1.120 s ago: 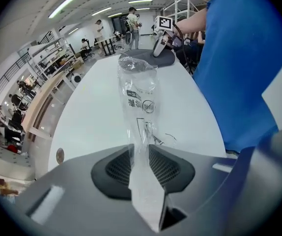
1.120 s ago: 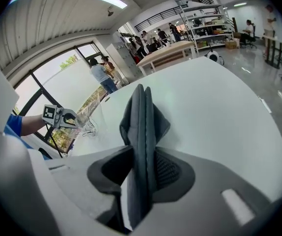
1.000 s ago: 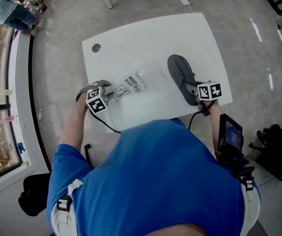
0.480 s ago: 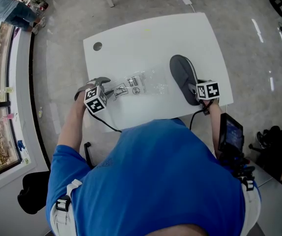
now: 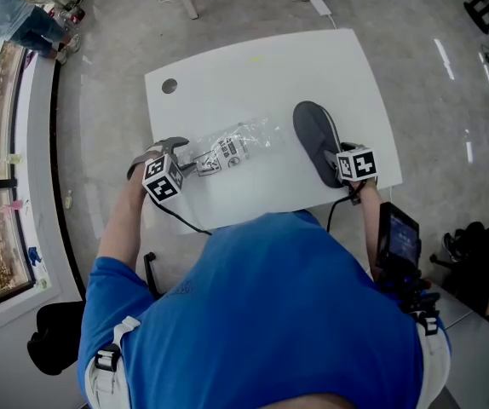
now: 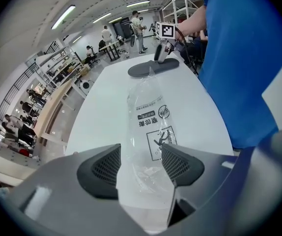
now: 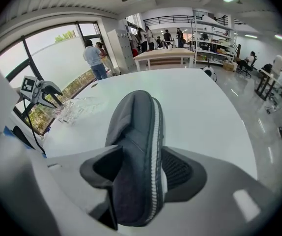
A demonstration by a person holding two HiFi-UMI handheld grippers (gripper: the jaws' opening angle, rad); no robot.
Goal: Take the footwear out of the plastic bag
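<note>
The white bench (image 5: 227, 66) has its far half bare, with only a small round hole (image 5: 169, 85) near the far left corner. Grey floor (image 5: 100, 100) lies open on the far side and on both sides of it. All the things are on the near half.

The shoe (image 5: 317, 139) is out of the bag (image 5: 232, 147) and lies on the bench close to the right edge, its heel near the near right corner. Its long axis runs almost along that edge. The toe points away from the person and the heel is at the right gripper (image 7: 141, 156). These jaws have just been opening and now stand wide, with the heel between them. In the right gripper view a pale stitched line runs along the shoe's right side, next to the right jaw.

The clear bag lies left of the shoe, near it, on the middle of the near half. Its long axis goes from the left gripper (image 6: 140, 154) toward the shoe. The jaws of this gripper have just been opening too and stand about half wide, with the near end of the bag between them.

The bag carries black print: some characters, a round symbol and a square picture with a figure. I cannot read the characters. No brand shows on the shoe.
</note>
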